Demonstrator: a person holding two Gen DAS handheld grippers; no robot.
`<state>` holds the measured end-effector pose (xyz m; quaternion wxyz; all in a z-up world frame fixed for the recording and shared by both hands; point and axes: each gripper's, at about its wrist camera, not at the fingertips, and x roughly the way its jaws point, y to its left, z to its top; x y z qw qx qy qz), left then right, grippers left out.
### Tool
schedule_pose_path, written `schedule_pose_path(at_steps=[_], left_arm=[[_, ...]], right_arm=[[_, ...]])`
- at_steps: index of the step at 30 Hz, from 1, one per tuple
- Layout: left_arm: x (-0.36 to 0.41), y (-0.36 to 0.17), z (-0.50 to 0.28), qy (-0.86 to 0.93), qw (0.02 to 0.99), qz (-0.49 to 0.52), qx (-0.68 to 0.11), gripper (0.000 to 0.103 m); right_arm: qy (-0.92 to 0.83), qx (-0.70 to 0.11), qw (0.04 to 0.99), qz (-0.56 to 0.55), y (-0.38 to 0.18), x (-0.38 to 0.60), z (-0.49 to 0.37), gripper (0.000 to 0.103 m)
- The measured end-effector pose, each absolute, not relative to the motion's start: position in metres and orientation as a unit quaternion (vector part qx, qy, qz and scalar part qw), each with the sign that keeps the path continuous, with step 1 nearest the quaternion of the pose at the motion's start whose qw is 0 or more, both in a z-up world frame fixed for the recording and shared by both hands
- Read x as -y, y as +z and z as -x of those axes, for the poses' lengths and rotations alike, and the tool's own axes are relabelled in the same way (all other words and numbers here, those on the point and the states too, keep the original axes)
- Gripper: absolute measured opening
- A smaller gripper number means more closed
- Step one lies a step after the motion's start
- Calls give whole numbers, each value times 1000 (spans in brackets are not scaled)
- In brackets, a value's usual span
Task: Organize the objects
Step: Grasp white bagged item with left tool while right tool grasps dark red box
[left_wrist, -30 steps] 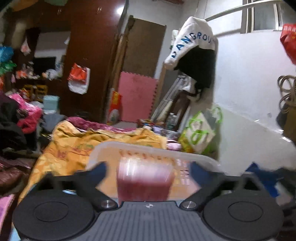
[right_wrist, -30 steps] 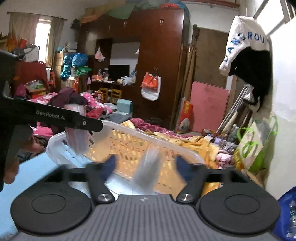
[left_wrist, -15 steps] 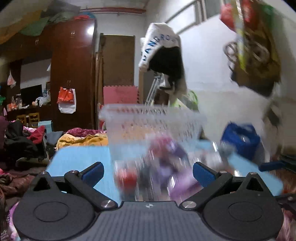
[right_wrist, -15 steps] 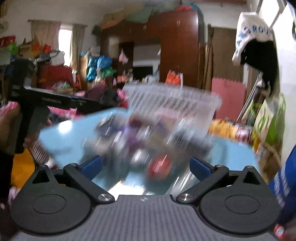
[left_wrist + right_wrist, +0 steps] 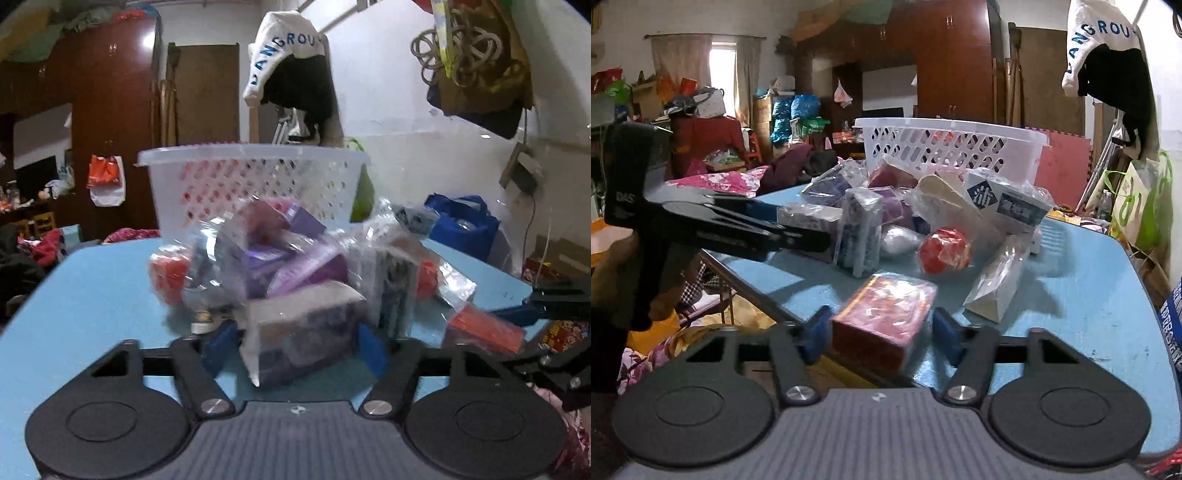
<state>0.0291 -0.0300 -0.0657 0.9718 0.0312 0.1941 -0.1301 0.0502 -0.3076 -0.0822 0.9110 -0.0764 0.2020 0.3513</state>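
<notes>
A pile of plastic-wrapped boxes and packets (image 5: 295, 258) lies on the blue table (image 5: 92, 295) in front of a white perforated basket (image 5: 255, 173). My left gripper (image 5: 297, 347) is closing, and its blue pads meet the sides of a grey-purple wrapped box (image 5: 306, 328) at the pile's near edge. In the right wrist view, my right gripper (image 5: 882, 332) is closing on a red wrapped box (image 5: 886, 317) at the table's (image 5: 1071, 295) near edge, its pads against both sides. Behind it are a red ball (image 5: 945, 251) and the basket (image 5: 953, 144).
A blue bag (image 5: 461, 225) stands right of the table by the white wall. A white and black garment (image 5: 291, 66) hangs above the basket. A dark wardrobe (image 5: 953, 62), heaped clothes and a green-printed bag (image 5: 1137, 199) surround the table.
Both grippers have come back from over the basket and down to the near side of the table. Each pair of jaws has narrowed from wide apart onto a box.
</notes>
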Motion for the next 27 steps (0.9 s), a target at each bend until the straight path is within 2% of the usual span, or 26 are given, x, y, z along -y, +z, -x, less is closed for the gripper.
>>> schedule_pose_path(at_steps=[3, 11, 12, 16, 18, 19, 22, 27], left_arm=[[35, -69, -26, -129, 974, -41, -183, 57], [35, -66, -11, -147, 976, -51, -155, 50], [36, -66, -10, -145, 976, -56, -150, 51], [41, -70, -18, -148, 974, -80, -151, 76], [44, -73, -25, -148, 972, -84, -161, 76], [44, -74, -27, -153, 971, -81, -163, 74], [41, -76, -29, -171, 968, -68, -169, 51], [39, -68, -13, -169, 973, -70, -141, 41]], right_arm=[[356, -203, 910, 70, -84, 311, -52, 56], [362, -193, 910, 67, -79, 311, -51, 56], [362, -195, 909, 67, -80, 311, -51, 56], [364, -200, 907, 65, -83, 310, -53, 56], [365, -202, 907, 63, -84, 310, -55, 56], [365, -203, 907, 62, -84, 311, -55, 56], [365, -201, 907, 63, -83, 312, -54, 56], [365, -188, 910, 54, -77, 316, -51, 56]])
